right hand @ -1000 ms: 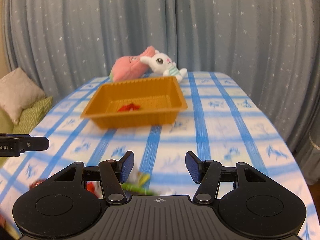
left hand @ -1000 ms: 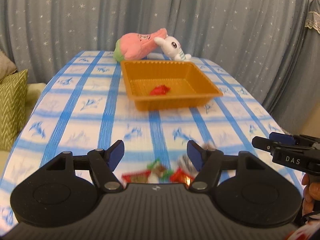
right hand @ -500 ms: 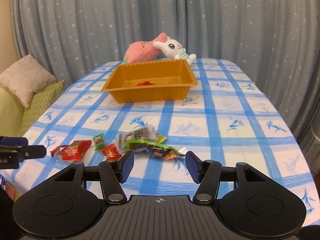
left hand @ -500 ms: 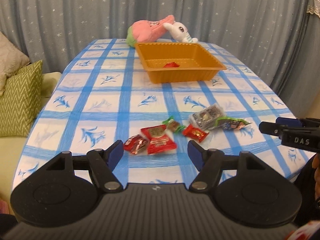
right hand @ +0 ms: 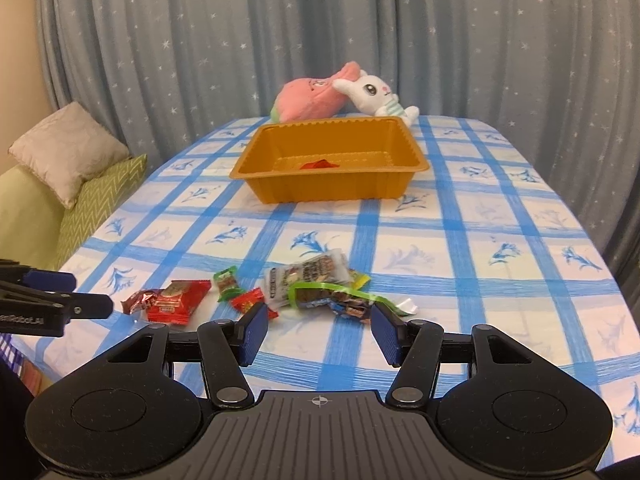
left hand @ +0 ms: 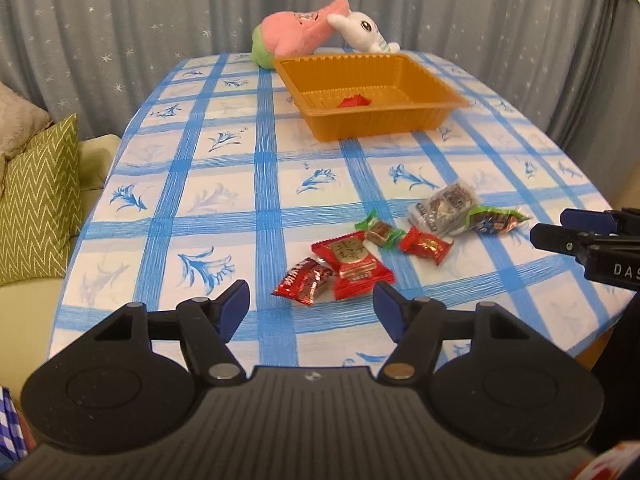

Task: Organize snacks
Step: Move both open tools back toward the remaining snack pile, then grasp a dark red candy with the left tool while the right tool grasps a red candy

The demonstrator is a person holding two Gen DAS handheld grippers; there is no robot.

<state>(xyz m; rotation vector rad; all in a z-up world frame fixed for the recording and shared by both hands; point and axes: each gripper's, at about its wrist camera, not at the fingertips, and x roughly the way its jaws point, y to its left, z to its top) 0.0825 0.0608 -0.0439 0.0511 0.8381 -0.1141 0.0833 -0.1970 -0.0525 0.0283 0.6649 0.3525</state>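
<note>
Green cushion (left hand: 38, 200) off table's left edge. Left gripper (left hand: 311, 307) empty, jaws closing, w/ red packets (left hand: 344, 266) on the checked cloth (left hand: 224, 200) just past its tips. Orange tray (right hand: 332, 168) farther back holds one red snack (right hand: 319, 164); plush toys (right hand: 348, 96) behind it. Right gripper (right hand: 319, 330) half open, empty, over green-wrapped snacks (right hand: 320, 292). Vs a sec ago, both grippers pulled back; whole pile now visible.

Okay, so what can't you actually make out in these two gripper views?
- Red snack in the orange tray: right wrist view, the near wall hides its lower part; type unclear.
- Printing on the clear packet: too small in both views.
- Right gripper in the left wrist view: cut off by the right edge.
- Pink plush: the tray's far rim hides its base.
</note>
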